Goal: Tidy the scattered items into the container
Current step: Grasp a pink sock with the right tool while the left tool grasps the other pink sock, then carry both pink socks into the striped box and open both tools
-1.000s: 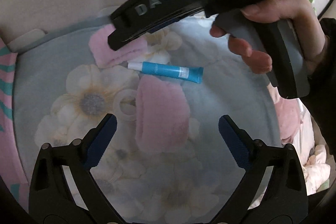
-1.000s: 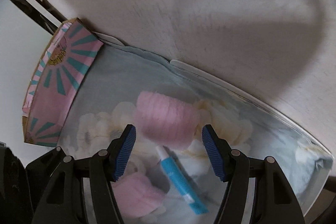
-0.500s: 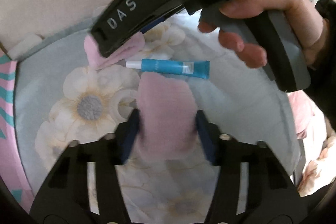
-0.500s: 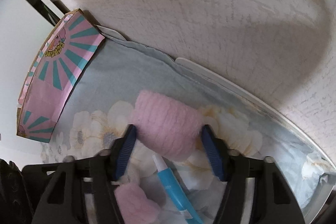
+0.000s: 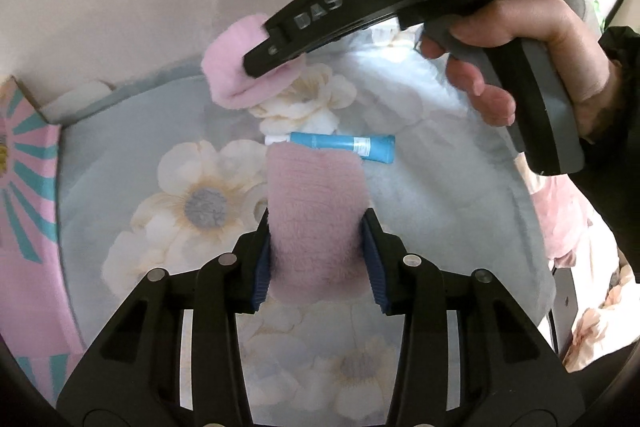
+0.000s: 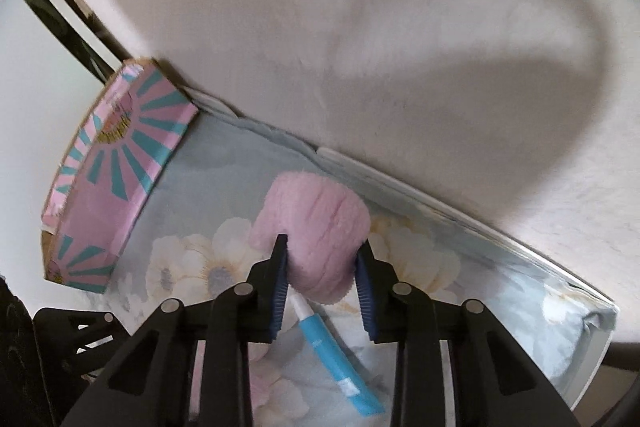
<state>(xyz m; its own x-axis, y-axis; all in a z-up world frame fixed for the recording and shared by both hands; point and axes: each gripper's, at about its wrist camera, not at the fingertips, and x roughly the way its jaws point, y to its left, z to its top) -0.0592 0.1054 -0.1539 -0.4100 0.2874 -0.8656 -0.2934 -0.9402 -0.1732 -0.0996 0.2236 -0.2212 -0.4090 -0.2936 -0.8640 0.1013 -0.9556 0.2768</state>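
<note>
Two fluffy pink bands, a blue tube [image 5: 340, 143] and a pink-and-teal box [image 5: 24, 187] are on a floral bed sheet [image 5: 440, 187]. My left gripper [image 5: 316, 227] is shut on one pink band [image 5: 316, 203], just short of the tube. In the left wrist view my right gripper [image 5: 272, 55] holds the other pink band [image 5: 234, 71], raised above the sheet near the wall. The right wrist view shows that gripper [image 6: 322, 267] shut on its band [image 6: 316, 223], with the tube [image 6: 332, 359] below it and the box [image 6: 116, 195] to the left.
A pale wall [image 6: 360, 27] runs along the far edge of the bed. A person's hand [image 5: 532, 39] in a dark sleeve holds the right gripper's handle. Pink bedding [image 5: 568, 223] is bunched past the sheet's right edge.
Both grippers went from open to shut, each on a pink band. The right gripper has lifted its band off the sheet toward the wall; the tube stays put.
</note>
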